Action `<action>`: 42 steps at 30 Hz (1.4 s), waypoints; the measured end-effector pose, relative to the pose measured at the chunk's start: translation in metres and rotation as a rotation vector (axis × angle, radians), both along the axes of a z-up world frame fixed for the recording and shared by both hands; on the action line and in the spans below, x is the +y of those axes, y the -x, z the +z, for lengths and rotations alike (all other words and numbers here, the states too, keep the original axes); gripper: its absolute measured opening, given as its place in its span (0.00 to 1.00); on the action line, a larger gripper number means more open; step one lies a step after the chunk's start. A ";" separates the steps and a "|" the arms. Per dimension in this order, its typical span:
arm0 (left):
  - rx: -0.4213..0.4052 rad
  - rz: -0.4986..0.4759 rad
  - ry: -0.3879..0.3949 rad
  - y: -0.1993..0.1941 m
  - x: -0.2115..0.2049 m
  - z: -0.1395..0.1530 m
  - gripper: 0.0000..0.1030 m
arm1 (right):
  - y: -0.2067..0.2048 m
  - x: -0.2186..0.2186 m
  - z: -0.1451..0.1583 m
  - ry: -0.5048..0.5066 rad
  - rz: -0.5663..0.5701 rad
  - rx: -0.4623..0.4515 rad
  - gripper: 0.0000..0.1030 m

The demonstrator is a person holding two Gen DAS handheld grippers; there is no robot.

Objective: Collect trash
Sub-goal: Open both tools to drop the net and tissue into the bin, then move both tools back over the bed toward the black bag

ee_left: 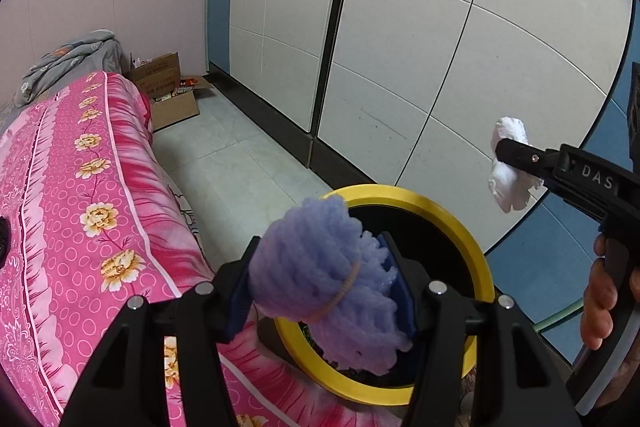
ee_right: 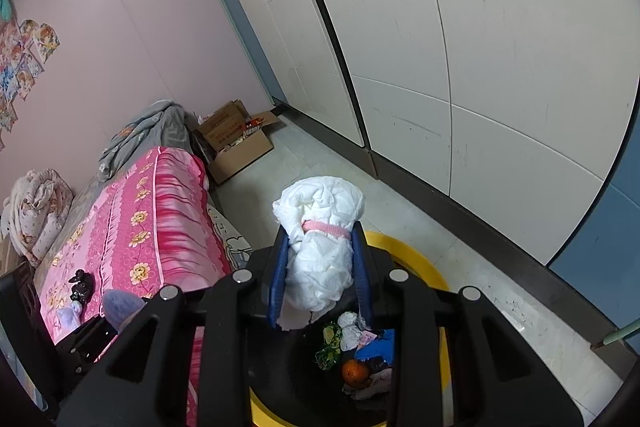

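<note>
My left gripper (ee_left: 320, 291) is shut on a purple foam bundle (ee_left: 316, 267) tied with a rubber band, held over the yellow-rimmed black trash bin (ee_left: 476, 251). My right gripper (ee_right: 320, 279) is shut on a white crumpled bundle (ee_right: 320, 227) with a pink band, also above the bin (ee_right: 424, 263). The bin holds an orange (ee_right: 354, 371), wrappers and paper scraps. The right gripper with the white bundle (ee_left: 508, 163) also shows at the right of the left wrist view. The purple bundle (ee_right: 120, 303) shows at lower left in the right wrist view.
A bed with a pink flowered cover (ee_left: 80, 211) lies to the left of the bin. A small black bag (ee_right: 82, 287) and a pale purple scrap (ee_right: 68, 315) lie on the bed. Open cardboard boxes (ee_right: 236, 139) stand on the floor beyond. White wardrobe doors (ee_left: 400, 27) run along the right.
</note>
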State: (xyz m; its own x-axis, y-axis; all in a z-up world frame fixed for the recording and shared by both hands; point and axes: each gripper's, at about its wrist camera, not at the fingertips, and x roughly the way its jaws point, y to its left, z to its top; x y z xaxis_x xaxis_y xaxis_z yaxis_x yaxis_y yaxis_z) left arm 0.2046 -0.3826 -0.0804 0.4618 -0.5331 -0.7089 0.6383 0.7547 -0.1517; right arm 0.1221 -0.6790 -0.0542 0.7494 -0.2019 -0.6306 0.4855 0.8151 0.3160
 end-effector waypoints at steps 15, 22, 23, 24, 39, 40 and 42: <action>0.018 0.011 0.027 0.003 0.004 0.003 0.71 | 0.015 0.000 0.002 -0.003 -0.048 -0.008 0.47; 0.000 0.071 0.039 0.002 0.021 0.012 0.85 | 0.022 0.001 0.005 -0.006 -0.066 -0.021 0.55; -0.004 0.085 0.042 0.000 0.025 0.014 0.86 | 0.022 0.002 0.007 -0.007 -0.064 -0.024 0.56; -0.007 0.096 0.044 -0.001 0.029 0.016 0.86 | 0.021 0.003 0.008 -0.008 -0.060 -0.027 0.57; -0.071 0.296 0.060 -0.025 0.131 0.045 0.89 | -0.023 0.070 0.046 0.009 0.130 -0.090 0.63; -0.077 0.318 0.060 -0.028 0.143 0.047 0.89 | -0.027 0.077 0.050 0.016 0.146 -0.093 0.63; -0.083 0.348 0.056 -0.031 0.161 0.048 0.89 | -0.038 0.093 0.056 0.032 0.180 -0.099 0.64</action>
